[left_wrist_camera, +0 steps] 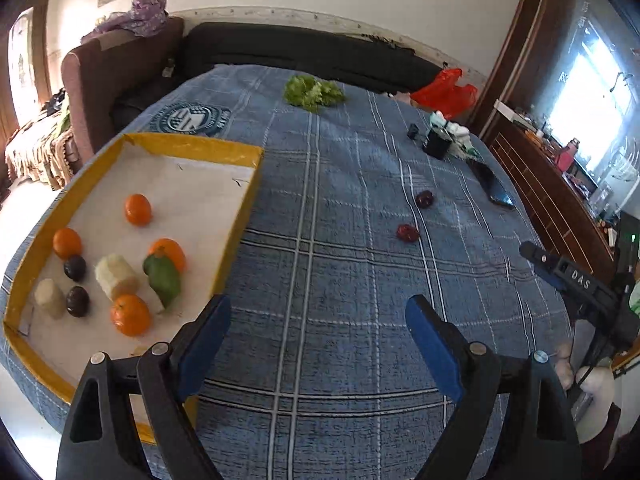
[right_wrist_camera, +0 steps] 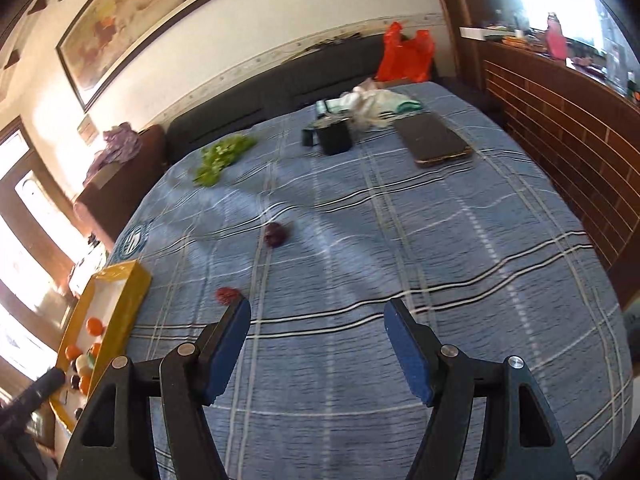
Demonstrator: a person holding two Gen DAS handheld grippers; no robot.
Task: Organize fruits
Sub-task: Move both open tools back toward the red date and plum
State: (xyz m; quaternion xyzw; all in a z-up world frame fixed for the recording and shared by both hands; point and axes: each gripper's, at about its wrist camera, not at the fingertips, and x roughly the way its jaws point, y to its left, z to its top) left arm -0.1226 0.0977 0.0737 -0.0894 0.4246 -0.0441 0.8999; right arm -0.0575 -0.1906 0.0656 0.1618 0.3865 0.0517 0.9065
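Both grippers, left [left_wrist_camera: 318, 320] and right [right_wrist_camera: 317, 322], spread empty; nearest small dark-red fruit [right_wrist_camera: 227, 294] (round) could roll off the blue plaid cloth [right_wrist_camera: 400, 240] if nudged

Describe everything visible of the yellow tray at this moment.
The yellow tray is a shallow rectangular box, seemingly cardboard, with yellow walls and a white floor. It lies flat on the blue plaid cloth, left of the open left gripper. Inside sit four oranges, two dark round fruits, a green fruit and two pale peeled chunks.

daylight from blown-out windows | right view motion-blurred | fisheye bending, dark corners
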